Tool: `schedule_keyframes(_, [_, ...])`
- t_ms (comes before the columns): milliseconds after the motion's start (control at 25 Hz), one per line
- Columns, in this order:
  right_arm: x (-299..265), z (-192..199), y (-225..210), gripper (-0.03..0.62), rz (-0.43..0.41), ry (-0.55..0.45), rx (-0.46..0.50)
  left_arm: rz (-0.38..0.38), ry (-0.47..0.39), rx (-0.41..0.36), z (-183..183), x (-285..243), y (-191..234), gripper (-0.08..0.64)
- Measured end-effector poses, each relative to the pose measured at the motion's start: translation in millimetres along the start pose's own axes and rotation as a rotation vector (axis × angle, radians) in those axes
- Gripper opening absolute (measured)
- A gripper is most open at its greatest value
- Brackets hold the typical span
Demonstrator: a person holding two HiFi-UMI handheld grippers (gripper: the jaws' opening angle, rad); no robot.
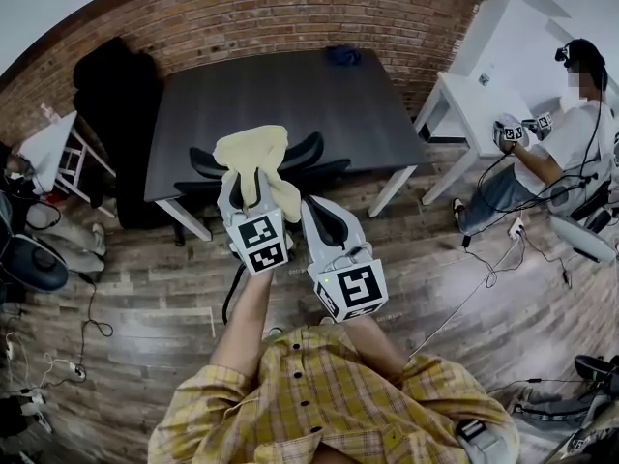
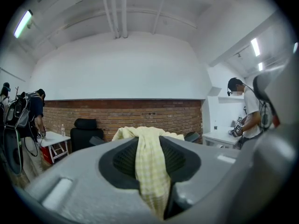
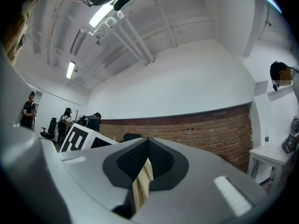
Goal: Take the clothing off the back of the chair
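A dark tabletop [image 1: 290, 95] is seen ahead, and a black chair [image 1: 311, 149] is pushed in against its near edge. The pale yellow clothing [image 1: 253, 148] is draped over the top of the chair's back, with its near part drawn out toward the person.

The left gripper [image 1: 244, 189] is held at the cloth's near edge, and the right gripper [image 1: 324, 222] just beside it. In the left gripper view, a thick fold of the clothing is clamped between the fingers [image 2: 121, 160]. In the right gripper view, a narrower strip is pinched between closed fingers [image 3: 163, 162].

The step in hand is judged to be the lift off the chair. It would be done best if both holds were kept firm and the cloth were raised before being drawn back, so that the far side is carried over the top of the back and is not dragged across it. An even pull from both grippers is advised, since the right hold is thin and could slip.
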State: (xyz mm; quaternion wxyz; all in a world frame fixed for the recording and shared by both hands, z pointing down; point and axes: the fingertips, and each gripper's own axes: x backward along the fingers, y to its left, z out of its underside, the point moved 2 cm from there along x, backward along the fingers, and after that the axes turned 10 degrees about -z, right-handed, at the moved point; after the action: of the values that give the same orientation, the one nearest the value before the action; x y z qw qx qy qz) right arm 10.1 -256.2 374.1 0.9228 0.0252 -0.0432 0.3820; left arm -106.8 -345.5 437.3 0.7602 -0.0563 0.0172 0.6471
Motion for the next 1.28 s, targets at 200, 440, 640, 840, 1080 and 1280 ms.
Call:
schedule_keyframes(200, [6,1,1,0.003,0.008,0.002,0.0,0.014,0.002,0.013,0,1,1,0.117])
schedule_keyframes(440, [8,0,0,0.003,0.02,0.003,-0.005,0.023,0.008,0.014,-3,3,2,0.115])
schedule_keyframes(640, [10,-3,-1,0.003,0.024,0.007,-0.007,0.036,0.0,0.015,-16,5,1,0.114])
schedule_keyframes(840, [13,-3,2,0.003,0.026,0.005,-0.007,0.045,-0.031,0.019,-31,15,2,0.114])
schedule_keyframes(1080, [15,-7,6,0.003,0.033,-0.007,-0.013,0.056,-0.074,0.037,-53,30,7,0.114])
schedule_keyframes(1280, [18,-9,6,0.003,0.042,-0.012,-0.019,0.062,-0.091,0.054,-65,41,10,0.114])
